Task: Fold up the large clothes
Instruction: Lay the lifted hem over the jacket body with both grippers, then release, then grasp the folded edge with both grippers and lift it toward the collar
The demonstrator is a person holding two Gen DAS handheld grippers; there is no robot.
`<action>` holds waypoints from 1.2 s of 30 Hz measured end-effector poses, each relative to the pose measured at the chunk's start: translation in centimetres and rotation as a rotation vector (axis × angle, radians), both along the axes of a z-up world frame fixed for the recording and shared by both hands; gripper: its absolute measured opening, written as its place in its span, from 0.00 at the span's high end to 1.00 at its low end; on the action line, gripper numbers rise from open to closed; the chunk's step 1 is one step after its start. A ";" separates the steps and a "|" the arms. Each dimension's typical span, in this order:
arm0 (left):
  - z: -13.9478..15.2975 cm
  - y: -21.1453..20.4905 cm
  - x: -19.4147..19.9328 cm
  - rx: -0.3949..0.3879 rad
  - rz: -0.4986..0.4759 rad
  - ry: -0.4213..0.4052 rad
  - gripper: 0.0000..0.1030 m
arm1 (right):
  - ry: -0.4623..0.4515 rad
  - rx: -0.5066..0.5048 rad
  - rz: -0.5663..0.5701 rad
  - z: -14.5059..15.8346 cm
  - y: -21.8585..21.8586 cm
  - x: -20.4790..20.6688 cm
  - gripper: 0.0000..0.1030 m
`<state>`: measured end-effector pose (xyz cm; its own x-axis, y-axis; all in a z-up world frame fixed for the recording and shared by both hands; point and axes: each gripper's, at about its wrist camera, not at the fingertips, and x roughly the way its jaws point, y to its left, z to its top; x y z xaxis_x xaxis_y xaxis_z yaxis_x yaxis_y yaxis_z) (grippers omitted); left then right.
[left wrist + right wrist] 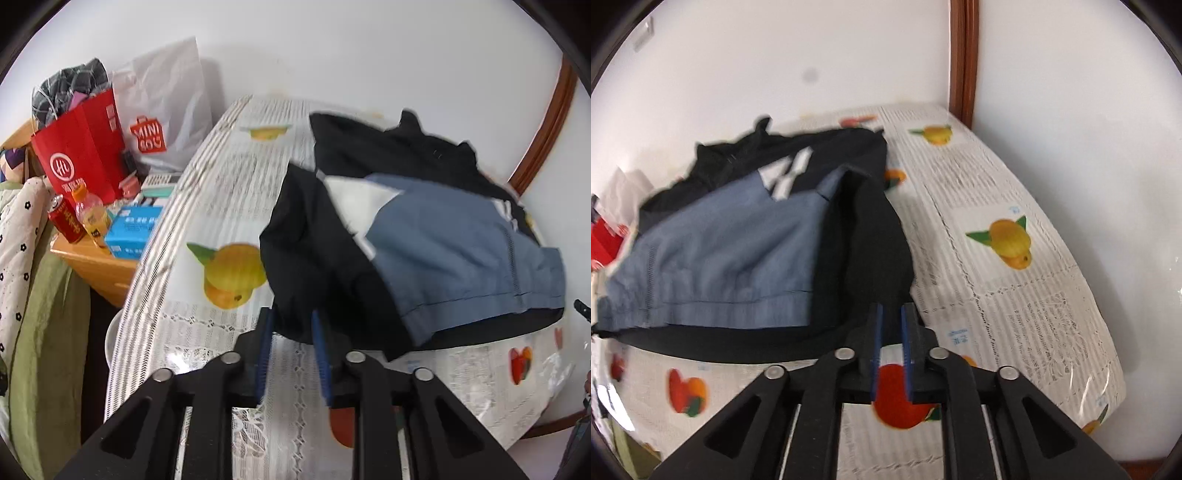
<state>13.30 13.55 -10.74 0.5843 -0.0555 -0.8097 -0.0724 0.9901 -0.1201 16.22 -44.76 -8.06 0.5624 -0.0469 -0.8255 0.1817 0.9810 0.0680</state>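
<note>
On the desk (229,192), which is covered by a fruit-printed cloth, a large garment (454,240) is found lying in a partly gathered state — black fabric with a blue panel and white markings on top. In the right wrist view the same garment (738,251) is seen spread toward the left half of the desk (1015,295), with bare cloth to its right.

The left gripper (291,325) is seen at the near black edge of the garment. Its jaws are parted, and black fabric hangs at the tips; whether cloth is actually pinched between them cannot be told. The right gripper (892,317) is seen at the opposite near black flap, its jaws narrowly parted, with the fabric edge at or just beyond the tips. A firm hold is not confirmed there either.

Progress is judged as early to middling. The black side portions appear drawn inward over or beside the blue panel, yet no neat rectangle has been formed — edges are uneven and the far collar region is rumpled. Remaining work is judged to include squaring the sides, folding lengthwise and flattening.

Off the desk, to the left, a red paper bag (81,147), a white shopping bag (162,107), a drink bottle (90,214) and a blue box (129,232) are noted, well apart from the garment.
</note>
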 end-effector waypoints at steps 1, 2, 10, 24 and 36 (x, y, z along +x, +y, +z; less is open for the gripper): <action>0.6 0.0 -0.3 -0.003 0.002 -0.018 0.65 | -0.018 0.001 0.010 0.5 0.4 -0.1 0.68; 1.2 -0.1 -0.6 -0.006 0.003 -0.038 0.60 | -0.039 0.001 0.019 0.9 0.9 -0.3 0.61; 2.0 -1.9 -0.5 -0.063 -0.049 -0.084 0.54 | -0.063 0.049 0.075 0.1 4.5 1.1 0.61; -1.2 -2.3 2.6 -0.165 -0.074 0.000 0.70 | -0.030 0.023 0.025 -2.7 5.9 4.6 0.77; 3.4 -2.7 2.7 -0.126 -0.099 -0.158 0.91 | -0.234 0.091 0.063 3.1 5.5 3.8 0.92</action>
<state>15.96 10.84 -7.38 0.6901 -0.2136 -0.6914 0.0542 0.9680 -0.2450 20.04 -39.27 -5.01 0.7380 0.0632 -0.6718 0.0889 0.9778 0.1896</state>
